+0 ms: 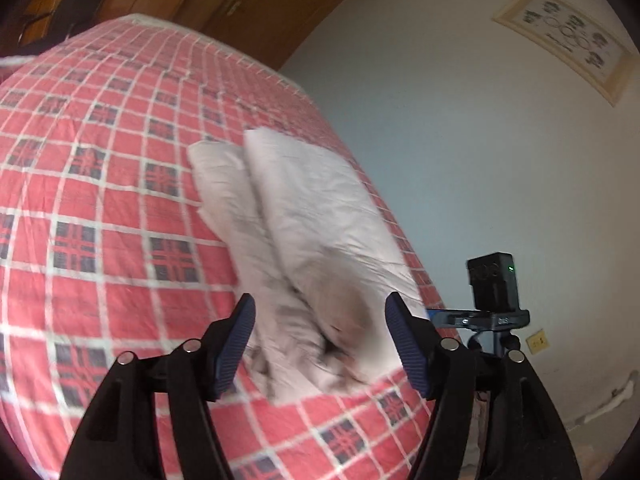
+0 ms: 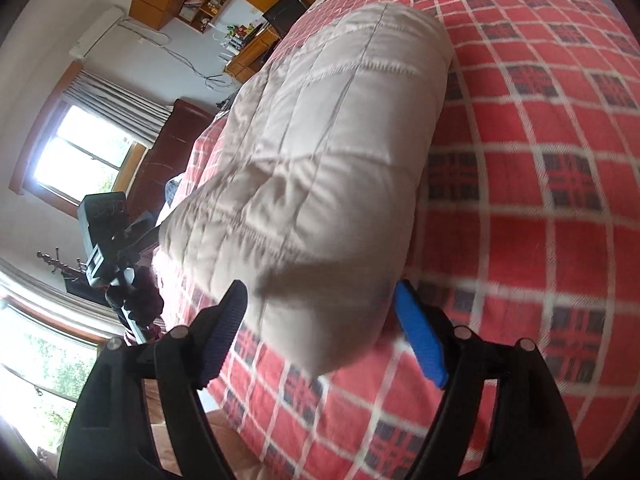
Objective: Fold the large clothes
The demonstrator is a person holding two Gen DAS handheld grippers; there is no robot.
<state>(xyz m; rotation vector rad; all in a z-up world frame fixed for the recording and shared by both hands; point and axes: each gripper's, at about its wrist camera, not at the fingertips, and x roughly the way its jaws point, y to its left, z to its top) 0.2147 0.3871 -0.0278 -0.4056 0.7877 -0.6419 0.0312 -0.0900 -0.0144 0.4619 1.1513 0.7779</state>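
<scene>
- I have the left gripper [image 1: 320,336] with its jaws spread wide and nothing between the pads; they frame the near end of the garment [image 1: 304,240] without touching it, as far as I can tell through the blur.
- The garment, a pale quilted piece, lies folded into a long bundle on the red checked bedspread [image 1: 100,200], near the edge of the bed that faces the white wall. From the left wrist view I read 2 stacked layers with a crease running lengthwise between them, so I judge the lengthwise folds are done.
- My right gripper [image 2: 320,328] is also spread and empty, its blue pads either side of the bundle's near corner [image 2: 320,200]. That end hangs close to the bed edge, which is probably why I approach from outside the mattress.
- I judge both grippers sit at one short end so they can each take a corner and carry it over toward the far end for a crosswise fold.
- Risk as I see it: the padding is thick and springy, so a shallow pinch may catch only the top layer and let the stack open.
- A small camera on a tripod [image 1: 494,292] stands beside the bed, clear of my reach.
</scene>
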